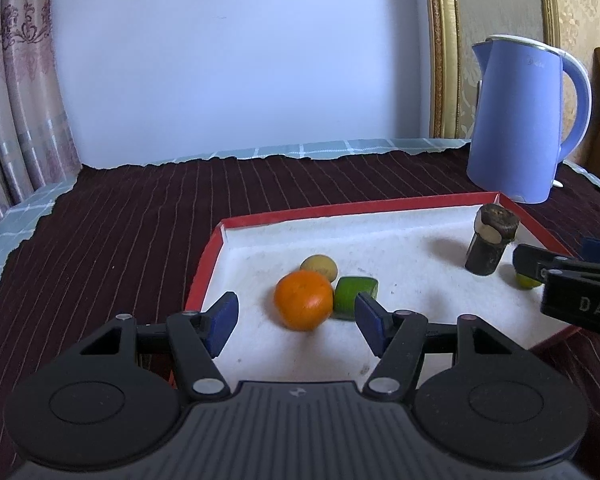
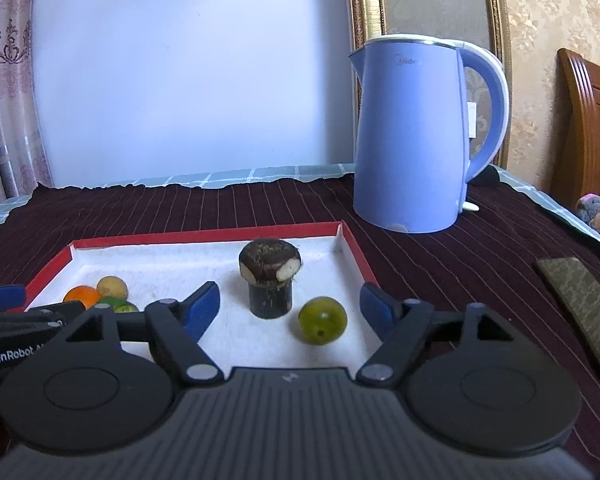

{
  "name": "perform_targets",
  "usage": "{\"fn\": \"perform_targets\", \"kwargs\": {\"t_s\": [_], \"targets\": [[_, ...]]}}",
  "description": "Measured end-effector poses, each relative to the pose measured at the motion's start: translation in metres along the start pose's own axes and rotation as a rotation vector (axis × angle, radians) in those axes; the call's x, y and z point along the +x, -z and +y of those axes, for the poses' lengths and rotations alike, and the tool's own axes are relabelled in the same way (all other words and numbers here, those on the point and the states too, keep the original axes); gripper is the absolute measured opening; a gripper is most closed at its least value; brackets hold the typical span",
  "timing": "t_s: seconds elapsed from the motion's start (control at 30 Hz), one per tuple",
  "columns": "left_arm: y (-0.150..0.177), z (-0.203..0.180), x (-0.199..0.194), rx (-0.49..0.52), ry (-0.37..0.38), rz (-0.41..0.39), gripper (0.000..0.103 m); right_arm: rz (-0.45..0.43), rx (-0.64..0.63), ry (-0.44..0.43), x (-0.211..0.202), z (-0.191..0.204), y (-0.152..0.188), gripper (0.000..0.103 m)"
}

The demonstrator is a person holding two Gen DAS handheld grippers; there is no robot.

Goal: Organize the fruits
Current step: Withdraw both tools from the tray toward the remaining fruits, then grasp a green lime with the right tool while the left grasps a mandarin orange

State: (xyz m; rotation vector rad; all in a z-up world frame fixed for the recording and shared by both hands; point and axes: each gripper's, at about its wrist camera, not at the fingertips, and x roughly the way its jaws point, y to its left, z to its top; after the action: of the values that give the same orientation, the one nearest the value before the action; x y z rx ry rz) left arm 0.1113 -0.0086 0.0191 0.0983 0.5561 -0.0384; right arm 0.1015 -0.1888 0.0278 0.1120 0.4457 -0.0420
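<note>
A white tray with a red rim (image 1: 216, 240) (image 2: 350, 240) lies on the dark striped cloth. In the left wrist view an orange (image 1: 303, 300), a small yellow fruit (image 1: 319, 267) and a green piece (image 1: 354, 298) cluster in the tray. My left gripper (image 1: 296, 322) is open just before the orange, empty. In the right wrist view a round green fruit (image 2: 323, 320) lies in the tray beside a dark brown piece (image 2: 270, 280) standing upright. My right gripper (image 2: 290, 308) is open and empty, just before them. The orange (image 2: 82, 295) shows at left.
A blue electric kettle (image 1: 524, 120) (image 2: 416, 132) stands behind the tray's right corner. A dark phone-like slab (image 2: 580, 308) lies on the cloth to the right. Curtains hang at left, a gold-framed panel and a wooden headboard (image 2: 592, 128) at right.
</note>
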Motion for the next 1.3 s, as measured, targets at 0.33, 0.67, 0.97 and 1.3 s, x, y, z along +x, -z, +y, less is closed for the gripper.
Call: {"fn": "perform_targets", "kwargs": {"t_s": [0.33, 0.67, 0.97, 1.3], "targets": [[0.013, 0.012, -0.018, -0.010, 0.020, -0.014, 0.068, 0.006, -0.023, -0.006, -0.025, 0.001, 0.015, 0.082], [0.028, 0.034, -0.033, -0.057, 0.025, -0.020, 0.071, 0.056, -0.046, -0.141, -0.061, -0.008, 0.034, 0.082], [0.037, 0.040, -0.038, -0.066, 0.030, -0.012, 0.072, 0.133, -0.229, -0.341, -0.072, 0.017, 0.060, 0.081], [0.043, 0.044, -0.049, -0.072, 0.049, -0.017, 0.072, 0.193, -0.316, -0.418, -0.062, 0.039, 0.066, 0.030]]}}
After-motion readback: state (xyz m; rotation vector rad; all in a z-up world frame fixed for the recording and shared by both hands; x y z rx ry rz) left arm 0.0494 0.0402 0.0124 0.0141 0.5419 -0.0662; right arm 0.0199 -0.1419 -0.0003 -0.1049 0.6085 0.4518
